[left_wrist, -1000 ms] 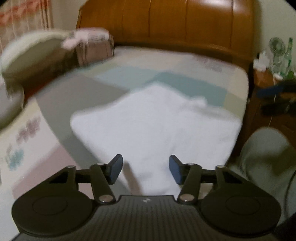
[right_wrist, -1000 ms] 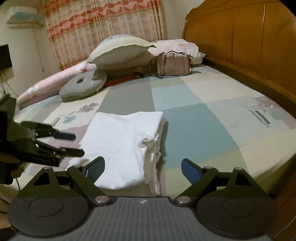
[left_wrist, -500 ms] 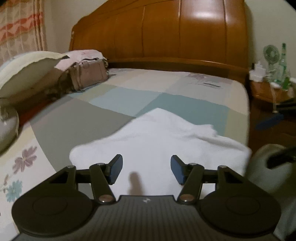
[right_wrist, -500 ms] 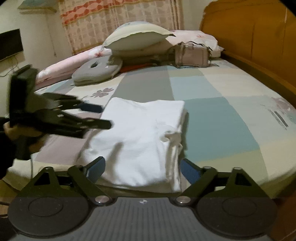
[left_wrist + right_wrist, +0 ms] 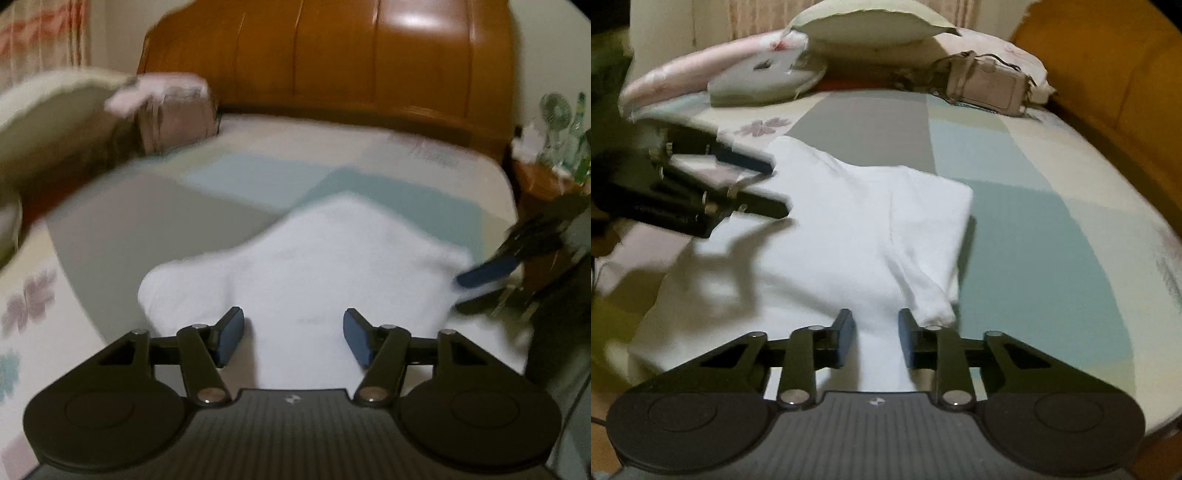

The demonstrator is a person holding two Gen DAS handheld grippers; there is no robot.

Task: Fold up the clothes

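A folded white garment (image 5: 857,236) lies on the patchwork bedsheet (image 5: 1034,258), near the bed's front edge. My right gripper (image 5: 875,332) is low over the garment's near edge. Its jaws are closing to a narrow gap with white cloth between the pads; I cannot see them pressing it. My left gripper (image 5: 293,334) hovers over the garment (image 5: 314,266) from the other side, its jaws opening and holding nothing. In the right wrist view the left gripper (image 5: 775,188) reaches over the garment's left edge. The right gripper (image 5: 465,291) shows blurred at the garment's right corner.
Pillows (image 5: 871,22), a grey round cushion (image 5: 764,81) and a pale handbag (image 5: 986,88) lie at the far end of the bed. A wooden headboard (image 5: 351,62) runs along one side. A nightstand with a small fan (image 5: 554,114) and bottles stands past the bed's corner.
The right gripper has dropped to the garment's near edge and its jaws have narrowed from wide to a small gap. The left gripper has moved in over the garment's left side.
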